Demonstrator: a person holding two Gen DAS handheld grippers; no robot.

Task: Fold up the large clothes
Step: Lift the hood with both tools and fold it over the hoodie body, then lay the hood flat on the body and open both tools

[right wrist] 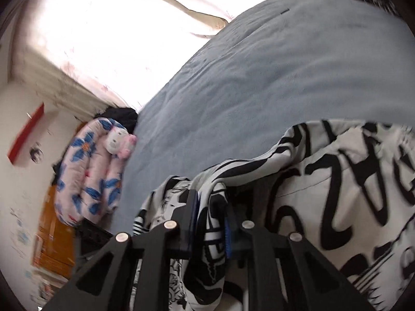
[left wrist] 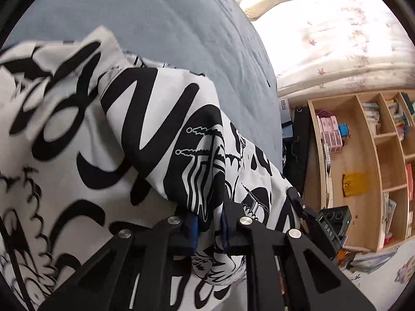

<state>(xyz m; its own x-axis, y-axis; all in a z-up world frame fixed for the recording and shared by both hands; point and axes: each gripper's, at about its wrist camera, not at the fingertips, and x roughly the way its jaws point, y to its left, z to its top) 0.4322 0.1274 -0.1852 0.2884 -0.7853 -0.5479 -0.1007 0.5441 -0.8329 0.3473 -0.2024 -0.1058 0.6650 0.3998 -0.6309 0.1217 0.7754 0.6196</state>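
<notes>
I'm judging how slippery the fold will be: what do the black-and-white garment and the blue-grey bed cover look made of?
The black-and-white garment looks like thin woven fabric, cotton or a synthetic blend, with a matte printed face; it drapes in soft creases where the left gripper and right gripper pinch it. The blue-grey bed cover looks like plush fleece or brushed fabric: a fuzzy, dull nap with shallow ripples.

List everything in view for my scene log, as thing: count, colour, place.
printed cotton garment: one, white with black graphics, on the bed, bunched in both grippers
fleece bed cover: one, grey-blue, under the garment
floral curtain: one, pale, by the window
wooden bookshelf: one, light wood, beside the bed
flowered pillow: one, pink and blue, at the bed's edge
plush toy: one, white and pink, on the pillow
left gripper: black, shut on garment
right gripper: black, shut on garment
</notes>
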